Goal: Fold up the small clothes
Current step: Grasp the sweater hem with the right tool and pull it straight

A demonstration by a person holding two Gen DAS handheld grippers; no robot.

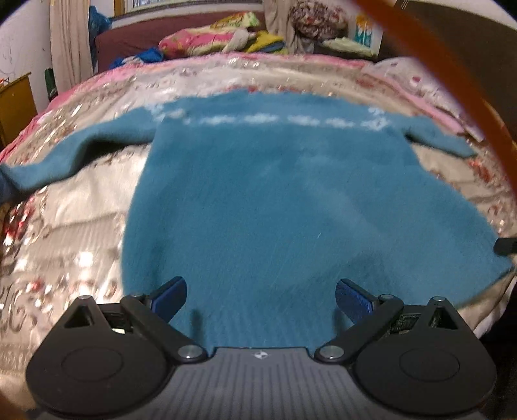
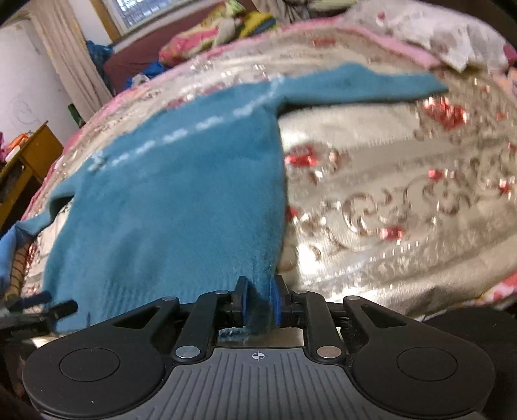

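Sweater (image 1: 258,194) hem pinched in right gripper (image 2: 258,302), left gripper (image 1: 260,299) spread wide

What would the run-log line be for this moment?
stage: sweater flat on bedspread, sleeves out | left gripper: open over hem | right gripper: shut on hem corner

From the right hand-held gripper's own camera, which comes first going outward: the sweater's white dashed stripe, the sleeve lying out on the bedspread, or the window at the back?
Starting from the right hand-held gripper:
1. White dashed stripe, across the sweater's chest, left of centre.
2. Sleeve, stretched out to the upper right.
3. Window, top left, beyond the bed.
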